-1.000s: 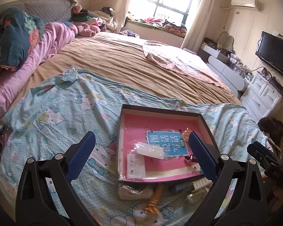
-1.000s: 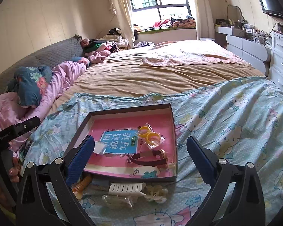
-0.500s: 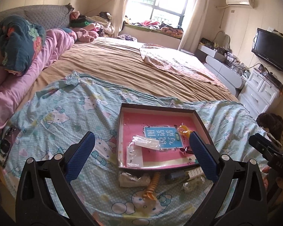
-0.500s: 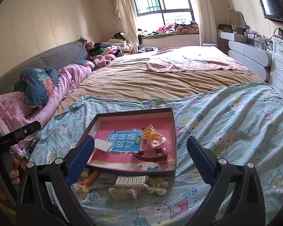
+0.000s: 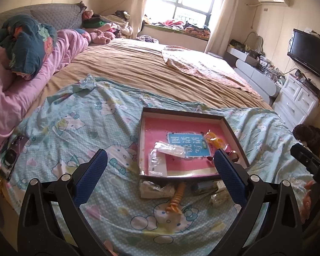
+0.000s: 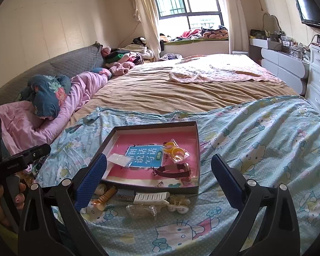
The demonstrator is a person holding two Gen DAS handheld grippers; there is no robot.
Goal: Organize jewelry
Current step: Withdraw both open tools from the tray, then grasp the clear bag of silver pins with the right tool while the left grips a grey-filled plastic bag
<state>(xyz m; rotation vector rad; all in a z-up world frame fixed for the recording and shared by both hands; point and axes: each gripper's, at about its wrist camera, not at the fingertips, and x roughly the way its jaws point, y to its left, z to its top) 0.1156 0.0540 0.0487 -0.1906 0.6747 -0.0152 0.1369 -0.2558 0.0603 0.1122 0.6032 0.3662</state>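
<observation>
Bed (image 6: 160,93) with tan cover; cartoon-cat sheet (image 6: 256,145) spread over the near end.

Shallow dark-rimmed box (image 6: 197,155) with pink floor lies flat on the sheet, centred ahead of both claws.

Left claw (image 5: 160,171): held level above the sheet, short of the box, pointing across the bed; blue pads spread wide, nothing between them. A hand (image 6: 2,200) grips its handle, seen at the left edge of the right wrist view.

Right claw (image 6: 159,173): same posture, raised over the near edge of the sheet, fingers wide apart and empty. Fingers (image 5: 309,189) on its grip show at the right edge of the left wrist view.

In box: blue printed card (image 6: 145,155), brown-strapped watch (image 6: 172,170), bagged yellow rings (image 6: 173,148), clear packets (image 5: 168,149).

Outside, against the box's near wall: white comb-like clip (image 6: 151,198), orange ridged clip (image 5: 176,198), clear clip (image 6: 140,210), pale beaded piece (image 6: 179,204), possibly a hair claw; blurred.
</observation>
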